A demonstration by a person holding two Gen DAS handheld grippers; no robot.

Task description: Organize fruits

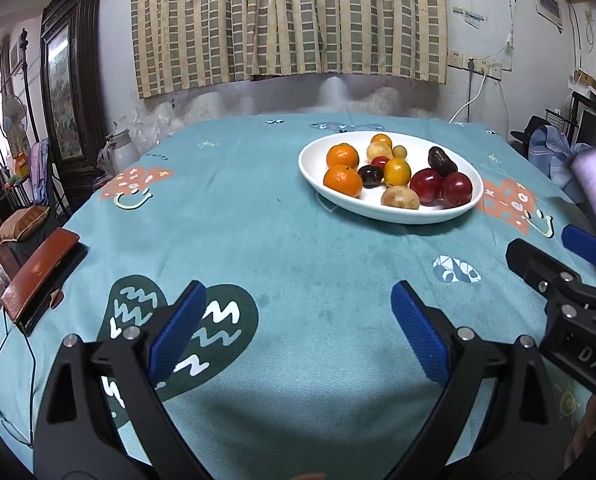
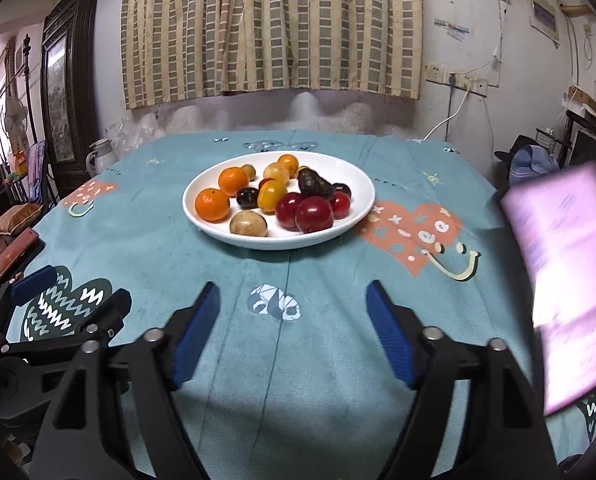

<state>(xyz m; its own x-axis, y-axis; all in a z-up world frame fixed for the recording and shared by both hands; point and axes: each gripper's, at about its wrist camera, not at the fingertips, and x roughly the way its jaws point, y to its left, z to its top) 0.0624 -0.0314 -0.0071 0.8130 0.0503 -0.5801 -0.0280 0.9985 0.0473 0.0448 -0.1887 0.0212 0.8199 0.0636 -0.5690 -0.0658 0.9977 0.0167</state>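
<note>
A white oval plate (image 1: 318, 154) (image 2: 358, 176) sits on the far half of the table. It holds two oranges (image 1: 342, 180) (image 2: 213, 204), two red apples (image 1: 456, 189) (image 2: 314, 214), a dark avocado (image 1: 441, 161) (image 2: 314, 184), a dark plum (image 1: 370, 175) (image 2: 247, 197), yellow fruits (image 1: 397, 172) (image 2: 272, 195) and a tan fruit (image 1: 399, 197) (image 2: 248, 223). My left gripper (image 1: 298, 300) is open and empty over the near cloth. My right gripper (image 2: 294, 300) is open and empty, short of the plate; it also shows at the right edge of the left wrist view (image 1: 554, 256).
The table carries a teal patterned cloth (image 1: 258, 220) (image 2: 138, 240). A brown leather case (image 1: 38, 272) lies at its left edge. A glowing screen (image 2: 570, 280) stands at the right. A white kettle (image 1: 120, 146) and a dark cabinet (image 1: 72, 92) stand beyond the left side.
</note>
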